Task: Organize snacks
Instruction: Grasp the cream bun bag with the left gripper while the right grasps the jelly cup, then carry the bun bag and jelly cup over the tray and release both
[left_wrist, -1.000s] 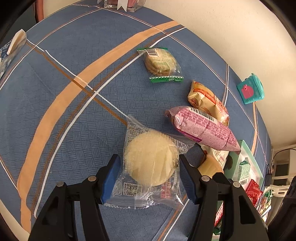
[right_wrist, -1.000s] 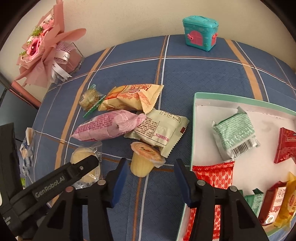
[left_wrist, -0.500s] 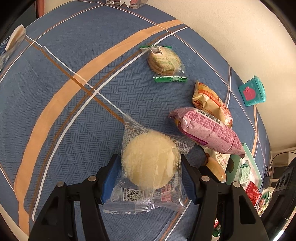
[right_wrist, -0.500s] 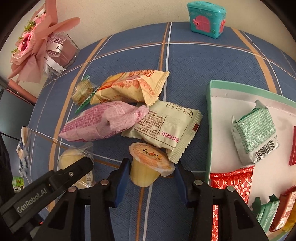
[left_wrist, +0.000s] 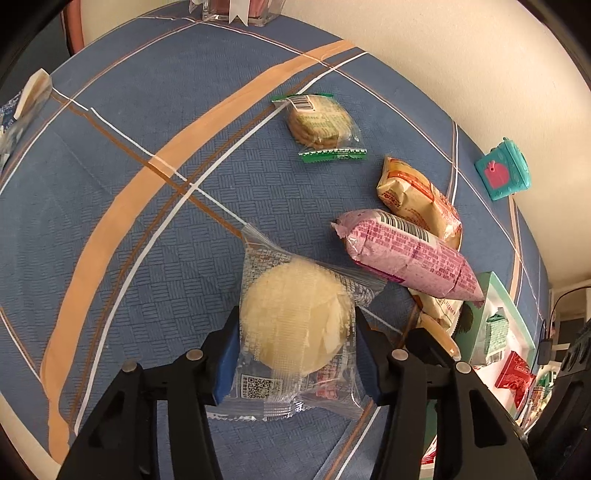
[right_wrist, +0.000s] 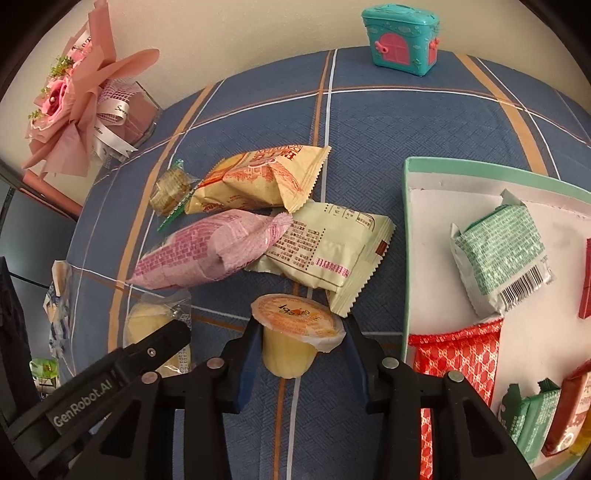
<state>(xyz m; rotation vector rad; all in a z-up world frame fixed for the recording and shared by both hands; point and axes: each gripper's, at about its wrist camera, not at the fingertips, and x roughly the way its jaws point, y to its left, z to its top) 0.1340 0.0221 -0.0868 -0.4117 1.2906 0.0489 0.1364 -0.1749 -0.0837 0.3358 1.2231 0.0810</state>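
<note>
My left gripper (left_wrist: 295, 347) has its blue pads against both sides of a round pale-yellow cake in a clear wrapper (left_wrist: 293, 325) on the blue plaid cloth. My right gripper (right_wrist: 299, 354) straddles a yellow jelly cup with an orange lid (right_wrist: 293, 330), pads close to its sides. A pink packet (right_wrist: 207, 254), an orange-cream bag (right_wrist: 258, 181), a pale-green packet (right_wrist: 325, 251) and a green-edged cracker pack (left_wrist: 319, 123) lie loose behind. The green-rimmed white tray (right_wrist: 406, 258) at right holds several wrapped snacks.
A teal toy house (right_wrist: 400, 35) stands at the back by the wall. A pink bouquet in a glass holder (right_wrist: 85, 99) stands at back left. A small clear packet (right_wrist: 57, 295) lies at the cloth's left edge.
Both grippers have moved forward. The left jaws have narrowed onto the cake pack. The jelly cup now sits between the right gripper's fingers, which have closed in on it.
</note>
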